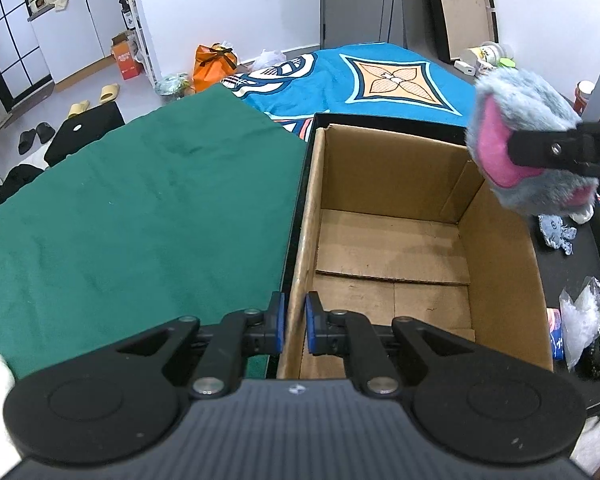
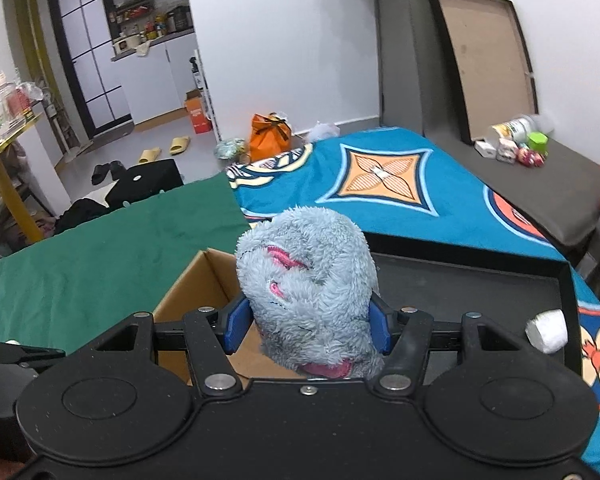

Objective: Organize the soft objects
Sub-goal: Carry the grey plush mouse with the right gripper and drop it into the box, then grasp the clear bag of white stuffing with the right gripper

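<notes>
Grey-and-pink plush toy [image 2: 308,280] is hanging clamped between the blue pads of the right tongs [image 2: 309,326], above the right rim of the open cardboard box [image 1: 384,240]. Left tongs [image 1: 295,328] are pinching the box's near-left wall, jaws narrow. Green cloth [image 1: 140,208] is lying left of the box.

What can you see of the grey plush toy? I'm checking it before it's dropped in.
The plush toy is shaggy blue-grey fur with pink patches, soft and bunched up. The right gripper holds it off the ground, blue pads pressed on its sides. In the left wrist view it hangs at the cardboard box's far right corner.
</notes>
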Demonstrator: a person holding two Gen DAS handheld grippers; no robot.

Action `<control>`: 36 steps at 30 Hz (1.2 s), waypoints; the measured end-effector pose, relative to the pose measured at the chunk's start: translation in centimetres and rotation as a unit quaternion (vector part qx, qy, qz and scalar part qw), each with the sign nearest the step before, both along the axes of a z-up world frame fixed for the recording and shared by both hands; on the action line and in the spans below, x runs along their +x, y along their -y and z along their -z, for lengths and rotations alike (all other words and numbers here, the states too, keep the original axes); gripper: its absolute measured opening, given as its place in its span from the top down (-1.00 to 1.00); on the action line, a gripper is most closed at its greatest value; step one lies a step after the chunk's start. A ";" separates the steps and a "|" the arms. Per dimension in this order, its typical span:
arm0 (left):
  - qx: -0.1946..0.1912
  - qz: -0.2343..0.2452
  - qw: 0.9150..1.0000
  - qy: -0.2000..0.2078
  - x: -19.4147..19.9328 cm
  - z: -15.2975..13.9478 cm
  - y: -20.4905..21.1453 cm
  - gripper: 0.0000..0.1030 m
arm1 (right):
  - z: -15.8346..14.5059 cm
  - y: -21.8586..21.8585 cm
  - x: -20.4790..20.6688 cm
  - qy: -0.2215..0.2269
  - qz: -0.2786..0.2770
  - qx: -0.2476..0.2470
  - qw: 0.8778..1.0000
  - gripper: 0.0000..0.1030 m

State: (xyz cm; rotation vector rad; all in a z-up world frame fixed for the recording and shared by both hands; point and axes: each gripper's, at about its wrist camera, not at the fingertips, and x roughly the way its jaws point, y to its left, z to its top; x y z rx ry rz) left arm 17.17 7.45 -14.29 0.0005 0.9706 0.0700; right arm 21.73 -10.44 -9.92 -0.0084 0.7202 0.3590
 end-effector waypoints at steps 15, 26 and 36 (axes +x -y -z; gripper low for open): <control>0.003 0.003 1.000 -0.004 0.0 -0.1 0.1 0.81 | 1.7 2.8 -1.8 -0.029 0.041 -0.011 0.999 -0.74; 0.041 0.007 0.999 -0.001 -0.3 -0.4 1.0 0.73 | 4.3 6.0 -4.3 -0.067 0.117 -0.028 0.990 -0.74; 0.081 0.014 0.997 0.014 -0.9 -1.0 2.2 0.02 | 5.6 8.5 -6.7 -0.053 0.194 -0.021 0.979 -0.73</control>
